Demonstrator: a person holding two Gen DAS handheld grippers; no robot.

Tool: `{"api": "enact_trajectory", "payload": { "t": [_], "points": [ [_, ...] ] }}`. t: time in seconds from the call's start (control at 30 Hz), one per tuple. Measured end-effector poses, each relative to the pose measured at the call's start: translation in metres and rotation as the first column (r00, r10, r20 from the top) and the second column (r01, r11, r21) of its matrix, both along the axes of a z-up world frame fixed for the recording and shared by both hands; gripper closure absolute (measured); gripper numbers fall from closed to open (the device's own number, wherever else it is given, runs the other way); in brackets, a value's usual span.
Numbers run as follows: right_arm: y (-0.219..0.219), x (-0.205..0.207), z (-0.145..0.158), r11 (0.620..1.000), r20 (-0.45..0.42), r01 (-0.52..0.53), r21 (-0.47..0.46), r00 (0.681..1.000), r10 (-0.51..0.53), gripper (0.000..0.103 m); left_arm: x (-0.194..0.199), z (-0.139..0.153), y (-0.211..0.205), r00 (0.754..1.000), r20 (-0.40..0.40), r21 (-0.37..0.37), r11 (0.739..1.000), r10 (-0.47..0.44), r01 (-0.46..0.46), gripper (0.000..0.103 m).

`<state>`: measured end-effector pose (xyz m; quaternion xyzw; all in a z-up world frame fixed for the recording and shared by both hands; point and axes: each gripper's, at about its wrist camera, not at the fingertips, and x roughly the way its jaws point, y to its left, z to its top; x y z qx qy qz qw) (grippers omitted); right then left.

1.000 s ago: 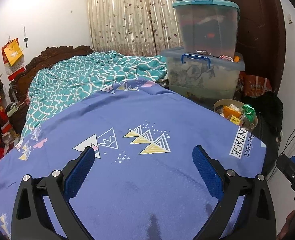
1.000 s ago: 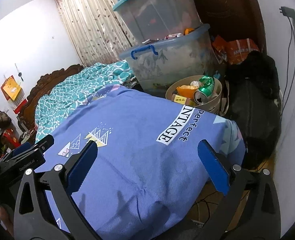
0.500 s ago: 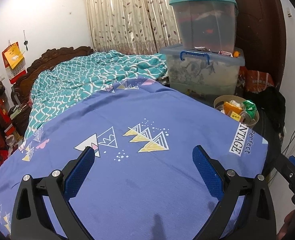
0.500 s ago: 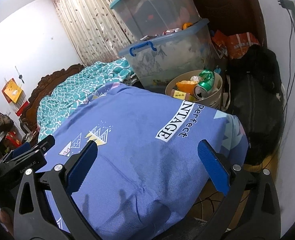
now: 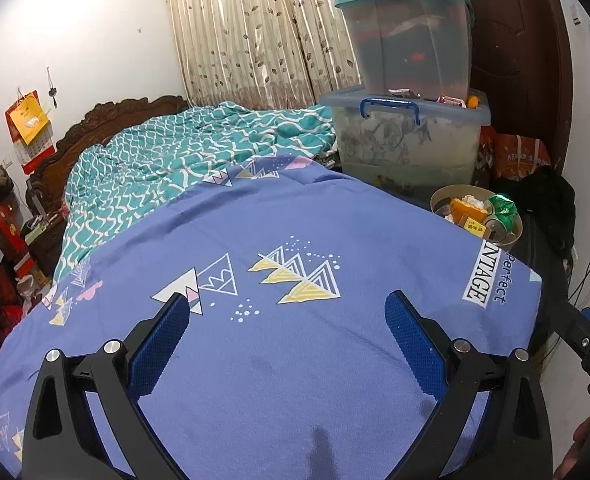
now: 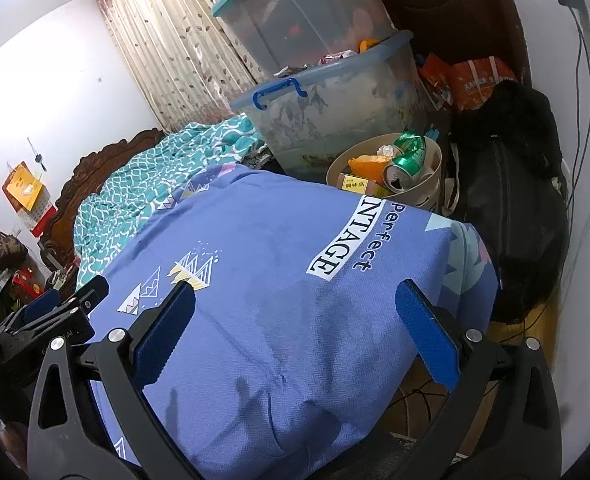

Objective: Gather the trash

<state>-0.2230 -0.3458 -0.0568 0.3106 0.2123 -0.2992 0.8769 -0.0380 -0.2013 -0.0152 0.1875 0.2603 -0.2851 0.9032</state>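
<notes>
A beige waste basket (image 6: pixel 431 194) stands on the floor past the bed's far right corner and also shows in the left wrist view (image 5: pixel 442 197). It holds green cans (image 6: pixel 407 158), an orange wrapper (image 6: pixel 365 164) and a small yellow box (image 6: pixel 354 185). My left gripper (image 5: pixel 287 320) is open and empty above the blue bedspread (image 5: pixel 275 340). My right gripper (image 6: pixel 299 310) is open and empty above the bed's right corner, well short of the basket.
Stacked clear storage bins (image 5: pixel 409 136) stand behind the basket. A black bag (image 6: pixel 507 200) and orange bags (image 6: pixel 471 80) lie by the dark door. Cables (image 6: pixel 587 120) hang on the right wall. A teal quilt (image 5: pixel 183 160) covers the bed's far half.
Both grippers have shifted slightly; the basket and bins look a little higher and nearer in the right wrist view. Both stay open and empty.
</notes>
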Motion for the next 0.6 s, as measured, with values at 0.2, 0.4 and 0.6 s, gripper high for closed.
{"api": "enact_trajectory", "payload": {
  "t": [0.2,0.4,0.6],
  "points": [
    [0.0015,-0.0004,0.0007,1.000,0.001,0.003,-0.006,1.000,-0.003,0.004,-0.0011,0.0029,0.0029,1.000,0.014,-0.018,1.000,-0.003,0.003,0.009],
    [0.0015,-0.0001,0.0011,1.000,0.001,0.003,-0.007,1.000,-0.003,0.004,-0.0012,0.0032,0.0037,1.000,0.015,-0.017,1.000,-0.001,0.002,0.009],
    [0.0021,-0.0002,0.0024,1.000,-0.002,0.001,-0.009,1.000,-0.001,0.004,-0.0010,0.0019,0.0052,1.000,0.015,-0.008,1.000,0.003,-0.003,0.009]
  ]
}}
